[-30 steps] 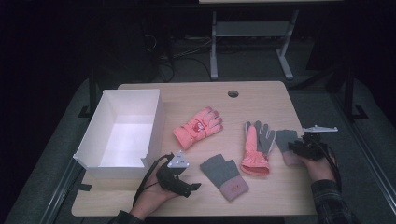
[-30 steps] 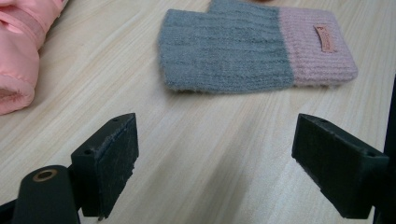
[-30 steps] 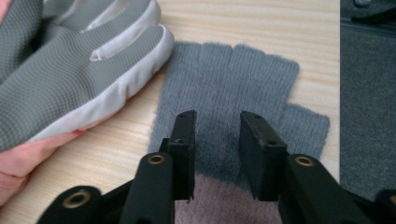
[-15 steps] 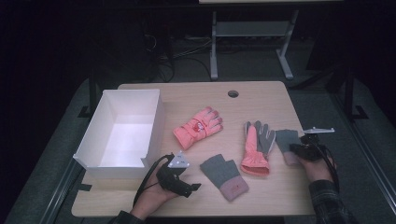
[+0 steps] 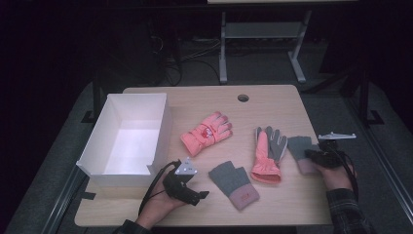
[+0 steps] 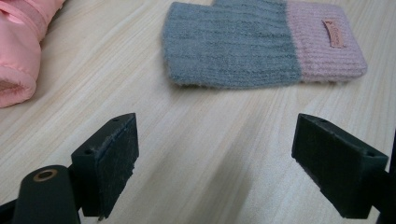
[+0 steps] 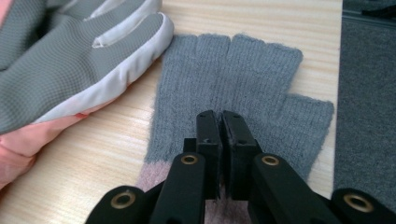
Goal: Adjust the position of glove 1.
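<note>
Two pairs of gloves lie on the wooden table [image 5: 272, 105]. A pink ski glove [image 5: 207, 132] sits mid-table; its mate [image 5: 268, 153] lies palm up, showing grey. One grey knit fingerless glove with a pink cuff [image 5: 234, 184] lies near the front. My left gripper [image 5: 202, 195] rests just left of it, jaws wide open with bare wood between them [image 6: 229, 163] and the glove [image 6: 261, 44] ahead. The second knit glove [image 5: 297, 146] lies at the right. My right gripper [image 5: 309, 155] stands over its cuff end, jaws pressed together [image 7: 220, 121] above the flat grey knit [image 7: 233, 70].
A white open box [image 5: 114, 178] stands at the table's left. A round cable hole [image 5: 243, 98] is near the far edge. The table's right edge [image 7: 340, 70] runs close beside the second knit glove, with dark carpet beyond it.
</note>
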Motion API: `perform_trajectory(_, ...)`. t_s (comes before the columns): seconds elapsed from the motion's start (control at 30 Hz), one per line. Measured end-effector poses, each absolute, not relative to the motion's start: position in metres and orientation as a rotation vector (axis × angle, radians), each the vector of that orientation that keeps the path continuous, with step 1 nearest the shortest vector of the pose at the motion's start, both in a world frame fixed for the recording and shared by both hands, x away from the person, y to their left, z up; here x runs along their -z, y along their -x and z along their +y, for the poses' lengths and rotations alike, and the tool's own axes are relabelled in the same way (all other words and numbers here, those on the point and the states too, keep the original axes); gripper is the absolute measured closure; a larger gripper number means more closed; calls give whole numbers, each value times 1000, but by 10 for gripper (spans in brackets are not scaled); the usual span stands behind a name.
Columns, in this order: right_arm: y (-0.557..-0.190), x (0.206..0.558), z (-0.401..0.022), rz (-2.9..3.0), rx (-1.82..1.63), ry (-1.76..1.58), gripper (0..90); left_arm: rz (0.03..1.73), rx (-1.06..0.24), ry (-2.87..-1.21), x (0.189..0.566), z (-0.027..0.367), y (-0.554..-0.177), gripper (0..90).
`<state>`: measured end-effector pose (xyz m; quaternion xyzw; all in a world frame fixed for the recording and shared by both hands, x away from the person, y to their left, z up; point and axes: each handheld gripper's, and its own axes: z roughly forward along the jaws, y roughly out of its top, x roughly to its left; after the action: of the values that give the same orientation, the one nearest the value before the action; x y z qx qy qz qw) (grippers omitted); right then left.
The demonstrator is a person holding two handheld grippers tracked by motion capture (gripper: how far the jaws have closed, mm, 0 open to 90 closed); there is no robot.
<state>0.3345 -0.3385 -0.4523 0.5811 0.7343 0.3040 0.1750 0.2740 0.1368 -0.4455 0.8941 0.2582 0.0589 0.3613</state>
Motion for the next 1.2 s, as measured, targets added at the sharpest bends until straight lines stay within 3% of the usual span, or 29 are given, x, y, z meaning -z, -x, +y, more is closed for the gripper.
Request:
perform_trajectory(0.67,-312,416,-342,2070,-982,-1567,869,666,-150,-2296,446,138,-275,142)
perform_trajectory(1.2,-299,396,-313,2146,-1104,-1463,868,675,-145,-2287,447,137,-276,142)
